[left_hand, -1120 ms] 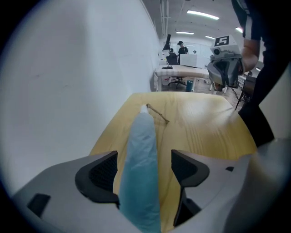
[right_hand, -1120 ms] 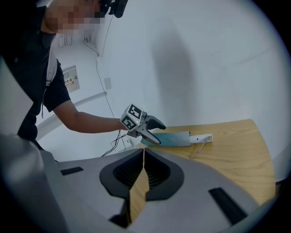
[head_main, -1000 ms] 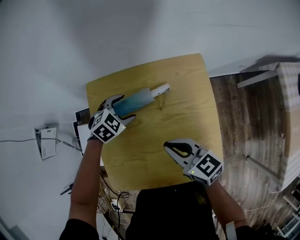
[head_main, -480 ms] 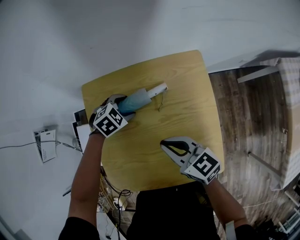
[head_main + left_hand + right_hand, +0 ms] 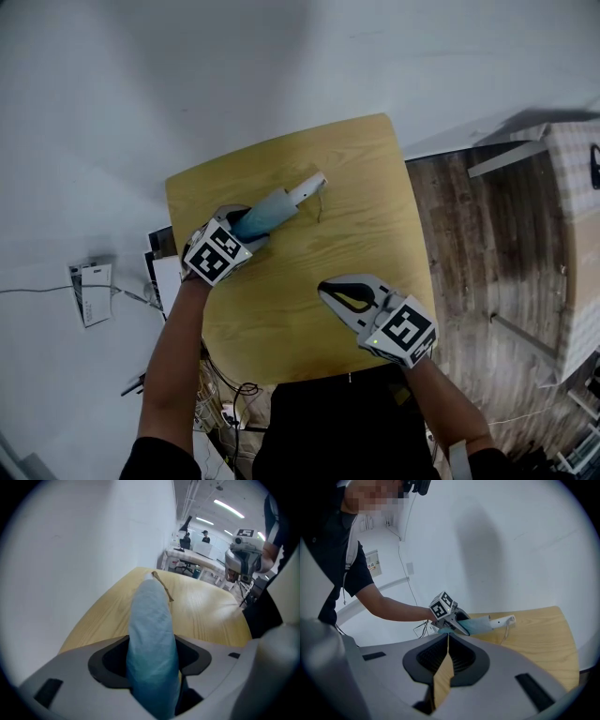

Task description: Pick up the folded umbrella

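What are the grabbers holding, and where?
The left gripper, jaws just closing, grips the folded umbrella round its blue fabric end, opposite the white handle. The shut right gripper holds nothing.

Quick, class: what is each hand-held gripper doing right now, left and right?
Left hand-held gripper: jaws have just been closing, clamped on the folded umbrella.
Right hand-held gripper: closed, holding nothing.

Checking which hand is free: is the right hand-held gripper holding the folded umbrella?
No, the right hand-held gripper is shut with nothing between its jaws, and the folded umbrella is well beyond it.
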Available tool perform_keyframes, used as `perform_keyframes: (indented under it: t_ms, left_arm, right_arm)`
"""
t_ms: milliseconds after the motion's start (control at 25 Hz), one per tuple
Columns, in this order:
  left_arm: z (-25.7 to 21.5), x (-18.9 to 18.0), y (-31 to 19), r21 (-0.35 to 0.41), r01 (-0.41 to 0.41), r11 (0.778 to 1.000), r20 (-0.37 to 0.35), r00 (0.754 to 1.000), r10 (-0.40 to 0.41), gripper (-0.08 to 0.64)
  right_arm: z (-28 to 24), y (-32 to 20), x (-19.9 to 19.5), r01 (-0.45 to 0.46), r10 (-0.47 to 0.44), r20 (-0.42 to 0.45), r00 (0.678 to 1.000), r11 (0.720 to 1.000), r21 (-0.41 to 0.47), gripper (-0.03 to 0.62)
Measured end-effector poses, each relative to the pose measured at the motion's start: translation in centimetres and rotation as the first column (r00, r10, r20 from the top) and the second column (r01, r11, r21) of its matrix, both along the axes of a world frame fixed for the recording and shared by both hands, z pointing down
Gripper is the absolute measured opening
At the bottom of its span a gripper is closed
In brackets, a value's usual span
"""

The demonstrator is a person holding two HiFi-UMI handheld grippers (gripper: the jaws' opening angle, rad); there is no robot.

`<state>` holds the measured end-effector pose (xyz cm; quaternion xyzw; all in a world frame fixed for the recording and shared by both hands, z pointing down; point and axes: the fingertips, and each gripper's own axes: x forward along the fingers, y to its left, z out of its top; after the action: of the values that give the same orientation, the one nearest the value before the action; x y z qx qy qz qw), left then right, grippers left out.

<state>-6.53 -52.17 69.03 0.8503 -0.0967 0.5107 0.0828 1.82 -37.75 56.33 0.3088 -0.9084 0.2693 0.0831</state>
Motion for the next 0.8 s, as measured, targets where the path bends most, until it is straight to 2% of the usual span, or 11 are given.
perform_keyframes:
  t_ms: [80,120,200,280,360,520,680,720,800]
  left_arm:
    - [-2.3,0.6,0.5,-0.04,0.083,0.996,-0.1,0.991,-0.086,0.284]
    - [-3.8,1.0,0.7,-0.065,0.124,0.99,-0.163,0.978,-0.133,0.284]
    - [-7.1,1.7,1.1,-0.106,0.19,0.976,-0.291,0.933,-0.213,0.284]
    - [-11.1,2.4,1.5,-0.123,0.235,0.964,-0.41,0.873,-0.265,0.284]
    - [-15.5,2.9,2.3,-0.122,0.271,0.955,-0.524,0.8,-0.294,0.284]
    - [-24.4,2.7,4.8,-0.102,0.325,0.94,-0.714,0.634,-0.297,0.284]
    - [-31.7,2.3,8.8,-0.114,0.328,0.938,-0.852,0.453,-0.262,0.284]
    - [-33.2,2.3,10.0,-0.113,0.328,0.938,-0.873,0.418,-0.251,0.284]
    - [-35.7,2.2,12.5,-0.102,0.328,0.939,-0.903,0.366,-0.226,0.284]
  right_arm:
    - [-0.7,0.5,0.5,0.003,-0.003,-0.004,1.0,1.0,0.006,0.021]
    - [-1.1,0.7,0.8,0.004,-0.004,-0.007,1.0,1.0,0.013,0.021]
    - [-2.2,1.1,1.4,0.009,-0.009,-0.015,1.0,0.999,0.033,0.021]
    - [-3.6,1.3,2.0,0.017,-0.016,-0.022,1.0,0.998,0.061,0.021]
    - [-5.4,1.6,2.2,0.028,-0.025,-0.03,0.999,0.995,0.098,0.021]
    - [-9.8,2.6,2.5,0.049,-0.041,-0.04,0.998,0.979,0.196,0.021]
    - [-14.6,4.1,3.3,0.091,-0.071,-0.071,0.995,0.937,0.337,0.02]
    - [-16.1,4.7,3.3,0.103,-0.081,-0.073,0.994,0.923,0.37,0.02]
    - [-19.2,5.9,3.5,0.123,-0.1,-0.076,0.992,0.893,0.432,0.02]
